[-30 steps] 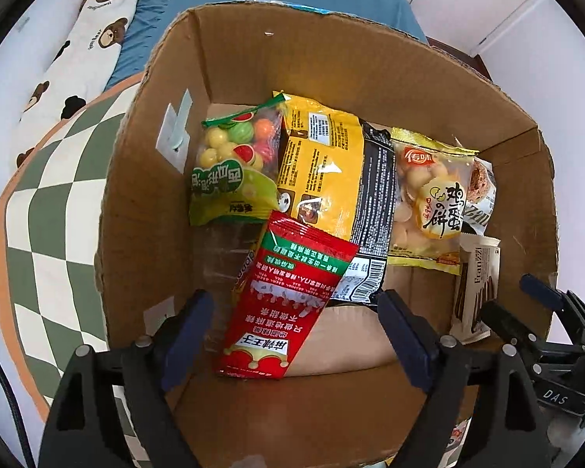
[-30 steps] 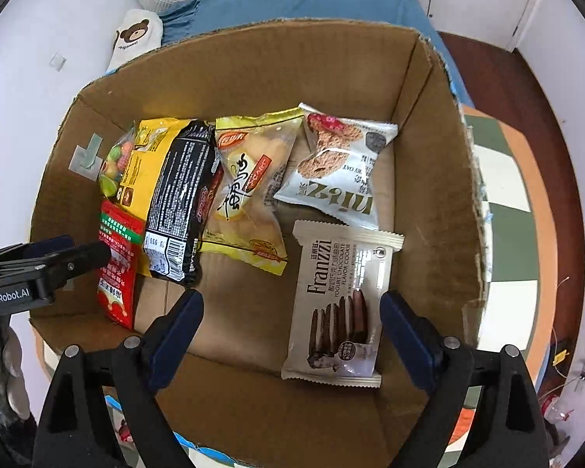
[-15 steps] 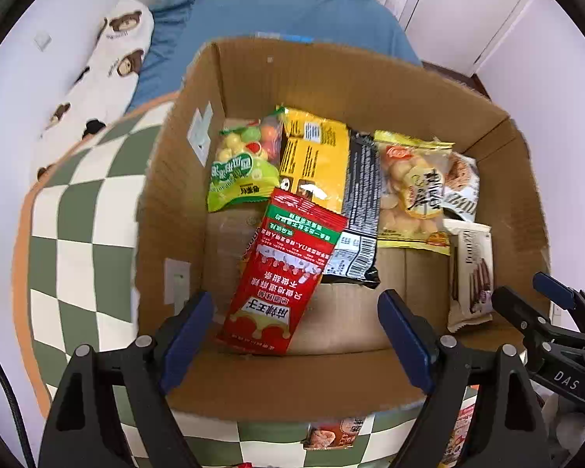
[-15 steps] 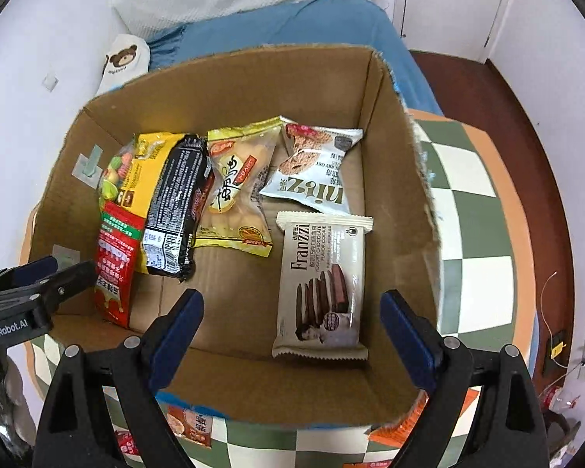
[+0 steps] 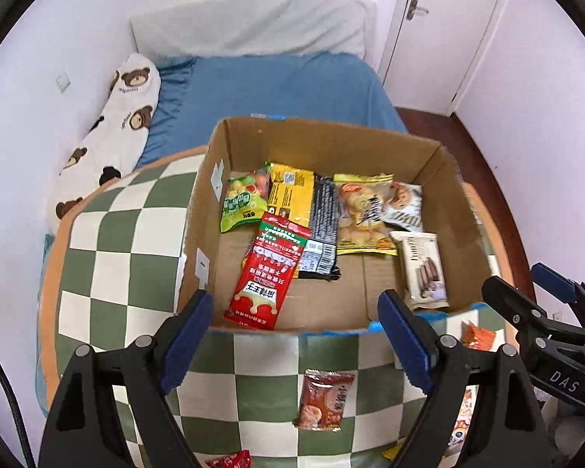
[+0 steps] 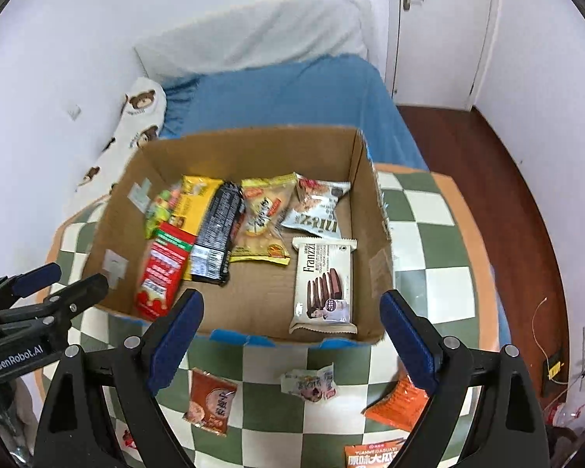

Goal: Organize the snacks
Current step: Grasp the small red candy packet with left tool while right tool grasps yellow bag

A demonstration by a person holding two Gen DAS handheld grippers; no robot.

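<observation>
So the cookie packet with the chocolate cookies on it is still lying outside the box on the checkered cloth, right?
Not quite. The cookie packet is already inside the cardboard box, lying flat on its floor near the right wall. The right wrist view shows it clearly. Other small packets, like the orange one, are what lie outside on the checkered cloth.
</observation>
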